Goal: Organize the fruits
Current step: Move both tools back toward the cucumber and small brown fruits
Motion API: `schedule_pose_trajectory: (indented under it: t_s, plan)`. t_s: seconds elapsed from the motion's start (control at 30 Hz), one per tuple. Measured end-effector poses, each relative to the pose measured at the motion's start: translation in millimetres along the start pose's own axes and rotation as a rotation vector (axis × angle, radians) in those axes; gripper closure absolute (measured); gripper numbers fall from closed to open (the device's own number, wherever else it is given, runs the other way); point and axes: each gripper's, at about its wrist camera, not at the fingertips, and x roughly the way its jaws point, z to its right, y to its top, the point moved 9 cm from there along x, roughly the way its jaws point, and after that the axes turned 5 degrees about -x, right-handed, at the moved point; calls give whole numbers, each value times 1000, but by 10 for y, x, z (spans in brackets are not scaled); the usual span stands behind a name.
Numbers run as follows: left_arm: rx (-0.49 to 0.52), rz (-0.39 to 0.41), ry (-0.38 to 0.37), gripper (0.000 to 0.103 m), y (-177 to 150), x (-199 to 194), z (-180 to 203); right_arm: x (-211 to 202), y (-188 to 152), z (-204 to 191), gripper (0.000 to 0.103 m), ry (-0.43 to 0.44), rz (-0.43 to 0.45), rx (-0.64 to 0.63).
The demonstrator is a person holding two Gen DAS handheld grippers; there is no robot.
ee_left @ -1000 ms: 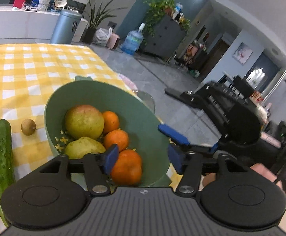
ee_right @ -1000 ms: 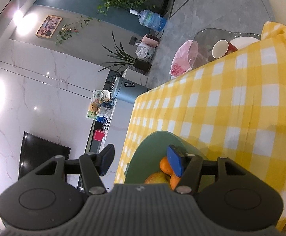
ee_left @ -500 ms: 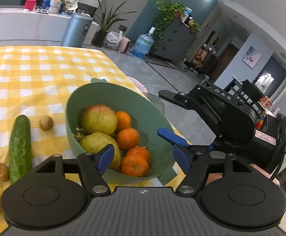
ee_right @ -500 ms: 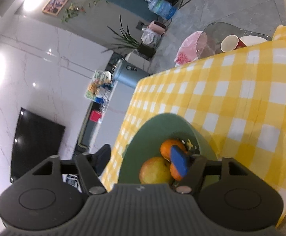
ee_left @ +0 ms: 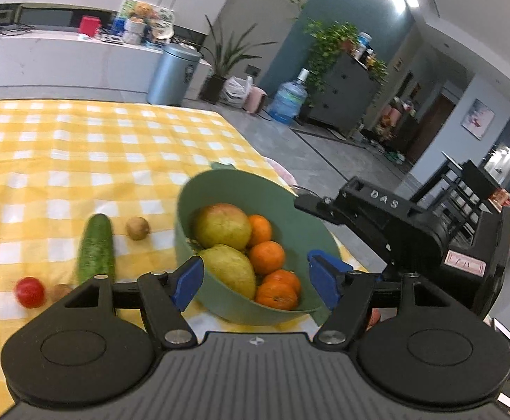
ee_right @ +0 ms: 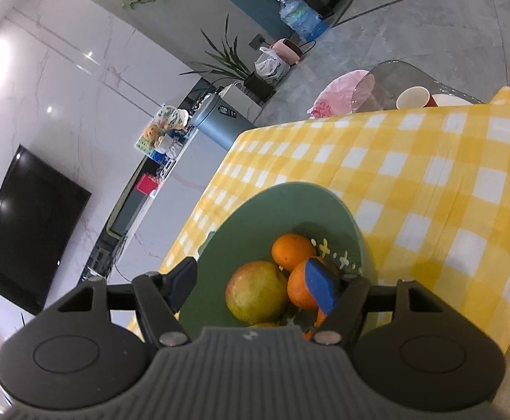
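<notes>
A green bowl (ee_left: 220,189) sits near the right edge of the yellow checked table. It holds two yellow-green pears (ee_left: 221,225) and several oranges (ee_left: 266,257). My left gripper (ee_left: 255,285) is open and empty, just in front of the bowl's near rim. My right gripper (ee_right: 255,288) is open over the bowl (ee_right: 290,199); its right finger (ee_right: 321,288) is above the oranges (ee_right: 291,250), its left finger outside the rim. The right gripper's body (ee_left: 395,224) also shows right of the bowl in the left wrist view.
A cucumber (ee_left: 95,250), a brown kiwi (ee_left: 137,228), a red tomato (ee_left: 29,292) and another small brown fruit (ee_left: 60,290) lie on the cloth left of the bowl. A glass side table with a cup (ee_right: 412,98) stands beyond the table's far edge.
The left gripper has pulled back from the bowl, bringing the cucumber, kiwi and tomato into view. The right gripper has tilted down over the bowl.
</notes>
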Motion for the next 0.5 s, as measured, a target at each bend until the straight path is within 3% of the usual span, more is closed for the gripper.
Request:
schedule_pose_trajectory:
  t_s: [0.17,0.27,0.43,0.5]
  plan:
    - [-6,-3,117,22,26,-156,-179,-28,-61,-60,36,-31,-1,-79]
    - [-27,10,147,22,55,-273,-314,-82,-64,-138,36,-47,24,-144]
    - [-82,29,222,22,128,-445,-612,-136,-110,-349,37,21,47,-236]
    - [-101,34,254,22,147,-493,-755,-159,-167,-501,41,69,53,-302]
